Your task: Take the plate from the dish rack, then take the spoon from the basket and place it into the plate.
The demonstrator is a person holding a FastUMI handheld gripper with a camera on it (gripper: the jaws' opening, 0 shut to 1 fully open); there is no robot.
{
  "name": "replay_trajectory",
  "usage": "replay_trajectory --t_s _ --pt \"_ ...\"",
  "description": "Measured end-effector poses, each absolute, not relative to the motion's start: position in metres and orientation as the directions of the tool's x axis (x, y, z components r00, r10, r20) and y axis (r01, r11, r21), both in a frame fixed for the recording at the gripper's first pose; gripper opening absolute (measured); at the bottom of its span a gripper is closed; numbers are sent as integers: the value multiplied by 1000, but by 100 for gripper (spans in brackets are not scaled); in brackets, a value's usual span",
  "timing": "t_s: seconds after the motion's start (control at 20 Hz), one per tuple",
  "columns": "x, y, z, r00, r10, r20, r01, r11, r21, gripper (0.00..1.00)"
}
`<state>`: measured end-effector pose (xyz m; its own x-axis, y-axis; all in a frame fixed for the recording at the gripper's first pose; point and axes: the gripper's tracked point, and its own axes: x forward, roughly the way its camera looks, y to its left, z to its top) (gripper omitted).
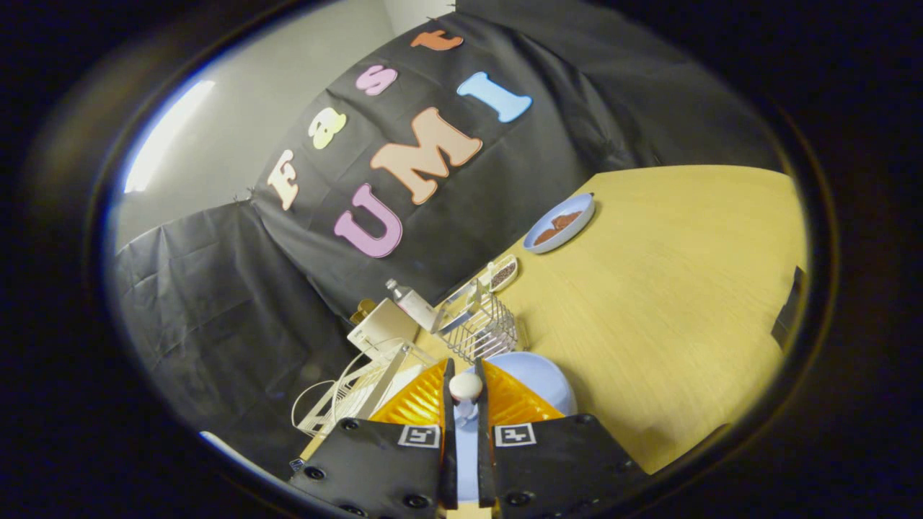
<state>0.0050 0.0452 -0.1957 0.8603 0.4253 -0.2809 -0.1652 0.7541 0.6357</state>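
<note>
My gripper (464,369) is shut on a white spoon (465,386); the spoon's rounded end shows between the two fingers, which stand close together. Right under and just beyond the fingers lies a light blue plate (542,382) on the wooden table, and the spoon hangs over it. I cannot tell whether the spoon touches the plate. A small wire basket (489,333) stands just beyond the plate. The white wire dish rack (360,389) is to the left of the fingers.
A second blue plate with brown food (561,222) lies far back on the wooden table (670,303). A small dish with dark contents (502,273), a bottle (409,298) and a white box (381,326) sit behind the basket by the black cloth wall.
</note>
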Motion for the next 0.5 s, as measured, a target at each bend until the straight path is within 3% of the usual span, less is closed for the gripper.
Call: replay_trajectory --t_s 0.25,0.5 --pt "9 39 -204 858 409 -310 -152 779 608 17" --pt "14 26 -213 861 368 -352 -106 805 584 29"
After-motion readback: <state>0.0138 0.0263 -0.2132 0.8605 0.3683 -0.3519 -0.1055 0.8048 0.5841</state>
